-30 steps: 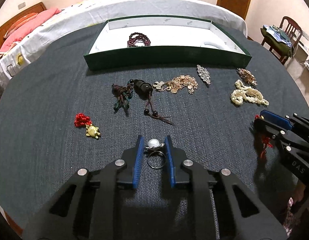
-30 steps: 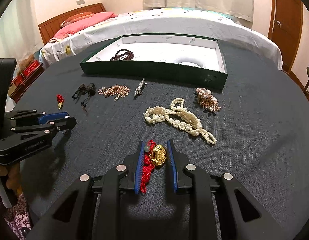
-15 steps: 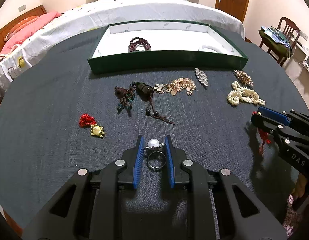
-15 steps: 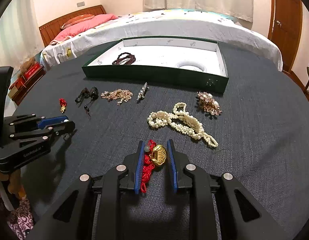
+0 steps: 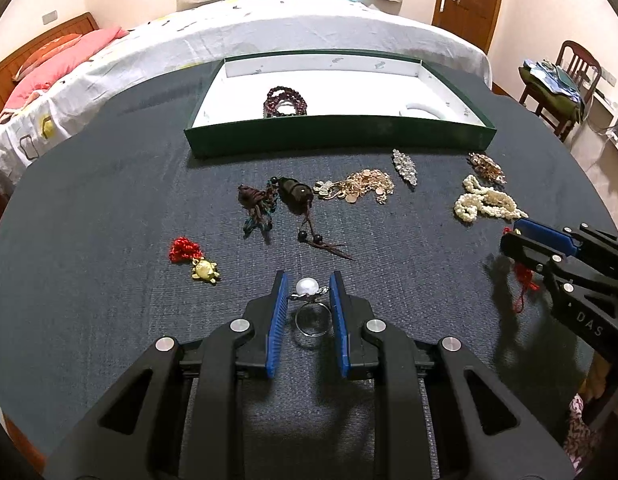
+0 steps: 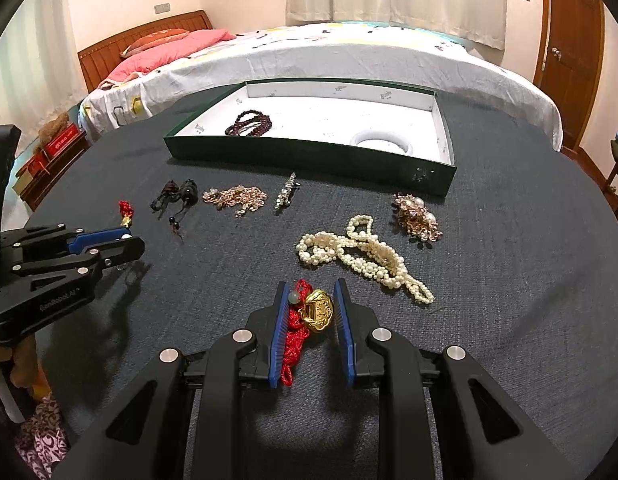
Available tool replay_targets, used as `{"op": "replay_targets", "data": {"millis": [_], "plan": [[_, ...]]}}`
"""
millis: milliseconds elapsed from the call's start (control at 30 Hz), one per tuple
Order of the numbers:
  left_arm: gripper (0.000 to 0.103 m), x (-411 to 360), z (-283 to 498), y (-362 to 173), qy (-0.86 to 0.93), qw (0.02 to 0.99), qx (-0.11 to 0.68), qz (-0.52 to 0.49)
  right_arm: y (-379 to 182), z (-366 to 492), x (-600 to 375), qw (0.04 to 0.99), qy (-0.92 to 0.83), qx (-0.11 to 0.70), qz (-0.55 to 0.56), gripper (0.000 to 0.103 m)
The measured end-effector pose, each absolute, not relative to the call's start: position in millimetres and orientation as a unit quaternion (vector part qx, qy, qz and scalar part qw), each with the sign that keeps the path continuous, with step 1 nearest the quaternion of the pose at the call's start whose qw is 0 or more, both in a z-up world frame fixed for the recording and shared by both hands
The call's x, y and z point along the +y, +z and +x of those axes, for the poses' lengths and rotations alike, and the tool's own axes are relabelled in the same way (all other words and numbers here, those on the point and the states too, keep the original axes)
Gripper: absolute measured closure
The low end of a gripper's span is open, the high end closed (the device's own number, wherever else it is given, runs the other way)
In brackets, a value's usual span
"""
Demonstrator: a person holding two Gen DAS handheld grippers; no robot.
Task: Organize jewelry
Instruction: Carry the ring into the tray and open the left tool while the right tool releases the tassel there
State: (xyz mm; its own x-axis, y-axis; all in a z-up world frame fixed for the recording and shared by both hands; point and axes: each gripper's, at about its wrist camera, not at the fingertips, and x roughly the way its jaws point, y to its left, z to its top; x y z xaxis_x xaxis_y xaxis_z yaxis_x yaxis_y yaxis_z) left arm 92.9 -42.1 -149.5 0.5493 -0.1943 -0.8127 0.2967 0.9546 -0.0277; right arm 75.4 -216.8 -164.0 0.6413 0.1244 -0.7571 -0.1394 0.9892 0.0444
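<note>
Pearl ring: you had it pinched between the blue pads of your left hand-held gripper, jaws nearly closed, pearl at the tips, band hanging just above the worktop.
Gold charm on red cord: clamped in your right hand-held gripper, jaws just as narrow, cord dangling between them.
Green tray: sat at the far side, with dark beaded bracelets and a white bangle inside.
Loose pieces: pearl necklace, gold chain pile, turtle charm with red cord were all lying in front of the tray.
</note>
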Motion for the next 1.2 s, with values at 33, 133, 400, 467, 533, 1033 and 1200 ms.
{"op": "replay_targets", "data": {"millis": [33,133,400,467,533,1033,1200], "plan": [[0.082,-41.4,93.1,-149.8,-0.139,0.878,0.454,0.056,-163.9,76.0,-216.8,0.906,0.073,0.417,-0.008,0.08],[0.082,-40.2,93.8,-149.8,-0.138,0.879,0.454,0.054,-162.9,76.7,-216.9,0.907,0.074,0.415,-0.008,0.08],[0.082,-39.2,104.3,-135.4,-0.139,0.884,0.444,0.045,-148.6,87.4,-216.1,0.914,0.077,0.399,-0.011,0.08],[0.082,-40.4,110.8,-128.1,-0.14,0.889,0.435,0.042,-141.8,95.2,-218.5,0.918,0.075,0.39,-0.009,0.08],[0.082,-43.1,118.2,-121.2,-0.141,0.893,0.425,0.041,-135.7,103.4,-221.3,0.921,0.075,0.383,-0.005,0.08],[0.082,-111.3,249.6,-90.5,-0.15,0.915,0.373,0.03,-111.0,237.0,-259.5,0.942,0.026,0.336,0.01,0.08],[0.082,-131.0,299.1,-120.5,-0.124,0.905,0.405,0.037,-134.3,280.8,-267.1,0.931,0.017,0.364,0.01,0.08]]}}
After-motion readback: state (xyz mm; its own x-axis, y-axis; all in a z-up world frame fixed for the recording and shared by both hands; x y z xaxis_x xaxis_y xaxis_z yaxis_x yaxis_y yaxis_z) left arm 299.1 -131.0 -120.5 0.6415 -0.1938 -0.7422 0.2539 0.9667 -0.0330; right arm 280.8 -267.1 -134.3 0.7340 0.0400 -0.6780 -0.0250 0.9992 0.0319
